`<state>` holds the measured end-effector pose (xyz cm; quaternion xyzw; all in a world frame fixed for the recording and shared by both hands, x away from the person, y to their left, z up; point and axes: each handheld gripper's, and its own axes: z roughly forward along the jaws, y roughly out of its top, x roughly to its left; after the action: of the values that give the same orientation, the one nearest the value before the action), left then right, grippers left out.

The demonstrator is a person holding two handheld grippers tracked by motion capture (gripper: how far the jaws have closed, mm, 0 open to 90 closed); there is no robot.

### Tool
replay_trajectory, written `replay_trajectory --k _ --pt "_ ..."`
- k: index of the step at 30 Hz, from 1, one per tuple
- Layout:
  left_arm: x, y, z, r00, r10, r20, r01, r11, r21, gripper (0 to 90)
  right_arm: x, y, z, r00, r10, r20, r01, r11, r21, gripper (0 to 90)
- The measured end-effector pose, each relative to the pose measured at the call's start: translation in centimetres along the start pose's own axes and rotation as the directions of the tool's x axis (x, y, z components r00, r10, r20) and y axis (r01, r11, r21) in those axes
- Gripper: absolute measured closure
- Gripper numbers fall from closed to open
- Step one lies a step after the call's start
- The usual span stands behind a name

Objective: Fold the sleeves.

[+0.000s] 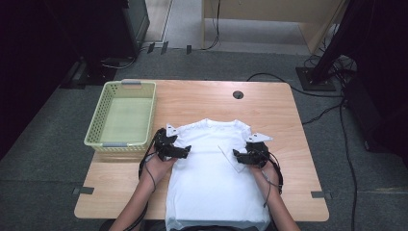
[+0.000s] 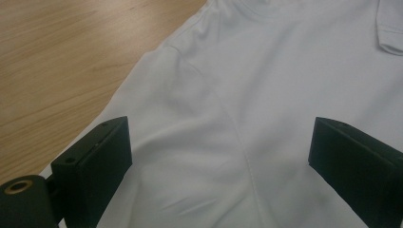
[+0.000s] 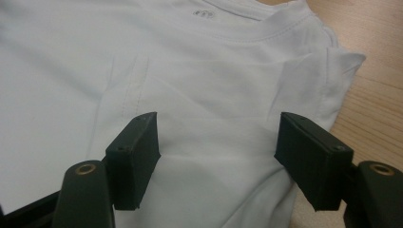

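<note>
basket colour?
Pale yellow-green perforated plastic basket, grey handles; clearest in the high view.

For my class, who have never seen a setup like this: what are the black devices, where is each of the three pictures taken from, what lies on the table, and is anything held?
A person at a wooden table holds a hand-operated gripper in each hand: the left gripper and the right gripper. The high view looks down from above. The other two pictures come from a camera riding on each gripper, looking along its two black jaws. A white T-shirt lies flat on the table, its sleeves folded inward, and a pale green basket stands to the left. Nothing is held: both pairs of jaws stand open over the shirt's shoulder areas, with cloth beneath them, not pinched.
</note>
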<state>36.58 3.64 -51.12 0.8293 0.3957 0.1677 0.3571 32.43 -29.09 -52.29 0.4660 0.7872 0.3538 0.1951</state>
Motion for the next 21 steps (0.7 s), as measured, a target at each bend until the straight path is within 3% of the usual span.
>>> replay_trajectory --k 21 --pt "0.3 0.2 -0.3 0.9999 0.004 -0.014 -0.004 0.9999 -0.009 7.6 -1.4 -0.5 -0.3 0.9987 -0.034 -0.038 0.033 0.9994 -0.006 20.6"
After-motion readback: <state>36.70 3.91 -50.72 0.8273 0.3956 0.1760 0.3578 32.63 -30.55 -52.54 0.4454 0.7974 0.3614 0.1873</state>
